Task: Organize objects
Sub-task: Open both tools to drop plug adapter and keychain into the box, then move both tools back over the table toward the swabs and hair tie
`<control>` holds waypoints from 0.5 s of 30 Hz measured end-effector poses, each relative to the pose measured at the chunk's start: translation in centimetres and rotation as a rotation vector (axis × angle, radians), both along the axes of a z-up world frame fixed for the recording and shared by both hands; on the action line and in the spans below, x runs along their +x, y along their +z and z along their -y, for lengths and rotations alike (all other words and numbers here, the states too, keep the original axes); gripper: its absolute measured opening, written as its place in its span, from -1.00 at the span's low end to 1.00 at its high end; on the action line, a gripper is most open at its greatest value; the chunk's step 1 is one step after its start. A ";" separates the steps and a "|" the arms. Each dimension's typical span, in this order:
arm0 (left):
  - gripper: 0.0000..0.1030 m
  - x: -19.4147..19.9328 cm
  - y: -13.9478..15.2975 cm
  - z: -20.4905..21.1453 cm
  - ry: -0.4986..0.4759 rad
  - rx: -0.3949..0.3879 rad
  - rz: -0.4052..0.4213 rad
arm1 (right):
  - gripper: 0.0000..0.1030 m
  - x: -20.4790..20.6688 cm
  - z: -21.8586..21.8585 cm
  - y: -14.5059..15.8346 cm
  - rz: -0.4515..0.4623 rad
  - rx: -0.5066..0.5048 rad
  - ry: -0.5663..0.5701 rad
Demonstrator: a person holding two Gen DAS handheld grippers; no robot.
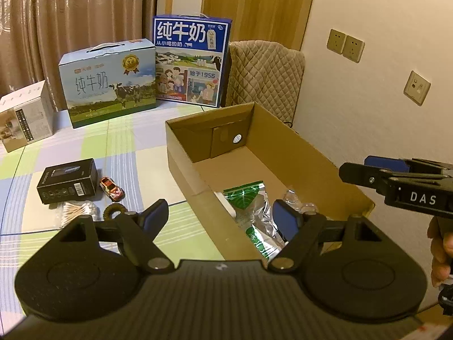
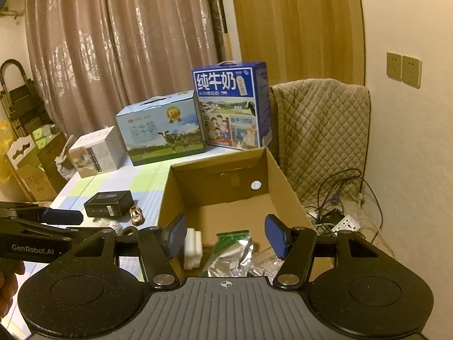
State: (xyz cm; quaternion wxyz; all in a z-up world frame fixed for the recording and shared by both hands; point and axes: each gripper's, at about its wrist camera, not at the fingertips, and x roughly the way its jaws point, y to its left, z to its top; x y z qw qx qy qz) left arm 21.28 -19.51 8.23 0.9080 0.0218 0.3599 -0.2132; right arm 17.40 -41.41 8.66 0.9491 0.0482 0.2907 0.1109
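Observation:
An open cardboard box (image 1: 297,153) (image 2: 283,181) stands on the checked cloth. In it lie a green-and-silver foil pouch (image 1: 254,212) (image 2: 229,252), a white block (image 2: 192,248) and crinkled clear plastic (image 1: 294,198). Left of the box lie a black box (image 1: 68,181) (image 2: 109,204), a toy car (image 1: 111,188) (image 2: 136,214), cotton swabs (image 1: 78,209) and a brown ring (image 1: 114,211). My left gripper (image 1: 218,219) is open and empty over the box's near left wall. My right gripper (image 2: 226,235) is open and empty above the pouch; in the left wrist view it (image 1: 390,181) is at the right.
Two milk cartons (image 1: 110,82) (image 1: 192,59) and a white box (image 1: 25,116) stand at the table's back. A quilted cover (image 2: 320,130) hangs right of the box against the wall. Cables and a power strip (image 2: 345,221) lie on the floor at right.

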 end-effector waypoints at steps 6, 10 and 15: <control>0.56 -0.7 0.8 -1.5 0.015 -0.003 0.011 | 0.14 -0.8 -1.7 0.9 0.008 -0.014 0.019; 0.58 -1.4 1.2 -3.0 0.032 -0.002 0.022 | 0.15 -1.2 -3.5 1.4 0.015 -0.027 0.045; 0.63 -2.2 1.7 -5.4 0.067 -0.001 0.033 | 0.17 -1.5 -6.0 1.8 0.023 -0.039 0.085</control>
